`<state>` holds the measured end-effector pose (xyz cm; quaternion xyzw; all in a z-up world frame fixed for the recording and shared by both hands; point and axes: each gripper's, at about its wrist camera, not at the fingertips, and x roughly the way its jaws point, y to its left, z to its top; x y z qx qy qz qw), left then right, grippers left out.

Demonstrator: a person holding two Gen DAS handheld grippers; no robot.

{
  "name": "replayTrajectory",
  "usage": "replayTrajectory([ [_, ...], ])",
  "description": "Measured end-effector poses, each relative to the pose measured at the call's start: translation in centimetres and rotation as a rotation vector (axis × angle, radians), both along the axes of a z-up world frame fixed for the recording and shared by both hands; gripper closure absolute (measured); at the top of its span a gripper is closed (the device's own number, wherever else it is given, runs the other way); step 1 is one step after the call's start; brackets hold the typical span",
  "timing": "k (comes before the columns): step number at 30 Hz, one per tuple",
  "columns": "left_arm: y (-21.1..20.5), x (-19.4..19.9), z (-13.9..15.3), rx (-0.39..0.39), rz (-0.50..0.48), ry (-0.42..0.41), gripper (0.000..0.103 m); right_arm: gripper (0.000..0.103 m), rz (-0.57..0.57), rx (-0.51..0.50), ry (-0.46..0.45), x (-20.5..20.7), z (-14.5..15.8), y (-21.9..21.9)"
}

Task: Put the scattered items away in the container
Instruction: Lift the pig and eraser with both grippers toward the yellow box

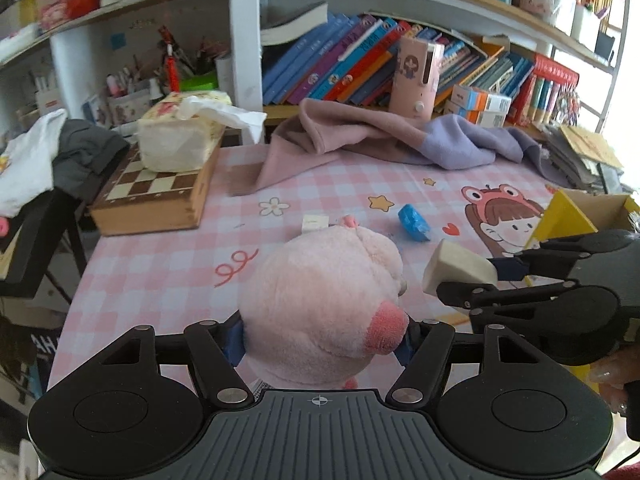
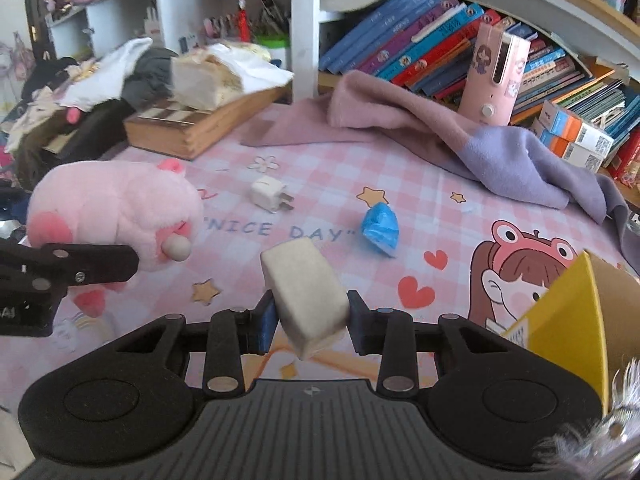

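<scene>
My left gripper (image 1: 322,340) is shut on a pink plush pig (image 1: 324,300) and holds it above the table; the pig also shows at the left of the right wrist view (image 2: 116,208). My right gripper (image 2: 312,320) is shut on a cream block (image 2: 306,294), also seen in the left wrist view (image 1: 456,270). A yellow cardboard box (image 2: 576,320) stands open at the right (image 1: 572,220). A white charger plug (image 2: 268,194) and a blue crumpled wrapper (image 2: 380,228) lie on the pink checked tablecloth (image 2: 340,168).
A pink and lilac cloth (image 2: 460,136) lies at the back. A wooden chess box (image 1: 156,196) with a tissue pack (image 1: 180,136) stands back left. A pink device (image 2: 494,76) and bookshelves with books (image 1: 360,60) line the rear.
</scene>
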<state>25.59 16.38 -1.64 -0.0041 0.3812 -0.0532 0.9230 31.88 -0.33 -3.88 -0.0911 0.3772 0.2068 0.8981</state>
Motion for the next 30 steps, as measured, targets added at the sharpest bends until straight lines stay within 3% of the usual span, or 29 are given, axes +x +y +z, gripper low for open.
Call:
replayTrajectory([
  [16, -0.1, -11.5, 2.8, -0.120, -0.009, -0.080, 0.035, 0.070, 0.001, -0.001, -0.082, -12.6, 4.0, -2.4],
  [30, -0.8, -20.7, 2.8, -0.180, -0.052, -0.079, 0.035, 0.069, -0.028, 0.011, -0.068, -23.2, 4.9, -2.9],
])
